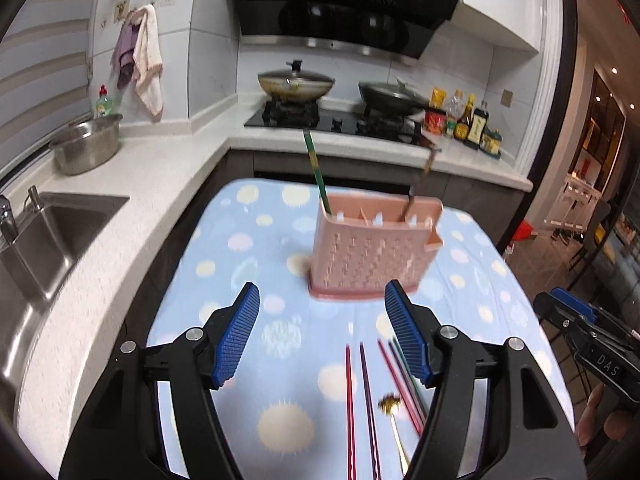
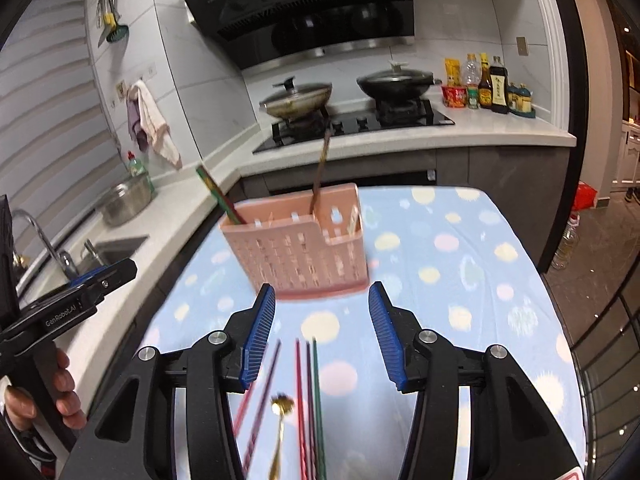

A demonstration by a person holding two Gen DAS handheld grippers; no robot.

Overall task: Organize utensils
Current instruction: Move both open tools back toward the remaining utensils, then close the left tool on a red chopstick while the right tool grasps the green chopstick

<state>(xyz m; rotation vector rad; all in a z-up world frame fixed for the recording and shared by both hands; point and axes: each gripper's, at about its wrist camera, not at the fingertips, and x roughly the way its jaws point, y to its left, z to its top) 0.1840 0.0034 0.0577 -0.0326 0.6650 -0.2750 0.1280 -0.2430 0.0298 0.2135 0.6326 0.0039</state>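
A pink slotted utensil holder (image 1: 376, 256) (image 2: 300, 248) stands upright on the blue dotted tablecloth (image 1: 248, 240). A green chopstick (image 1: 316, 172) (image 2: 218, 196) leans in its left slot and a brown utensil (image 1: 420, 184) (image 2: 320, 168) in its right. Several coloured chopsticks (image 1: 360, 408) (image 2: 308, 392) and a small gold spoon (image 1: 394, 420) (image 2: 280, 420) lie flat on the cloth, nearer to me than the holder. My left gripper (image 1: 322, 286) hovers open above them with nothing between its fingers. My right gripper (image 2: 322, 287) is open and empty too, just to the left one's right.
A white counter wraps around the back and left, with a sink (image 1: 52, 232), a steel bowl (image 1: 86, 146), a stove with two lidded woks (image 1: 296, 84) and sauce bottles (image 1: 468, 120). The table's right edge drops to the floor. A hand (image 2: 64, 392) holds the left gripper's handle.
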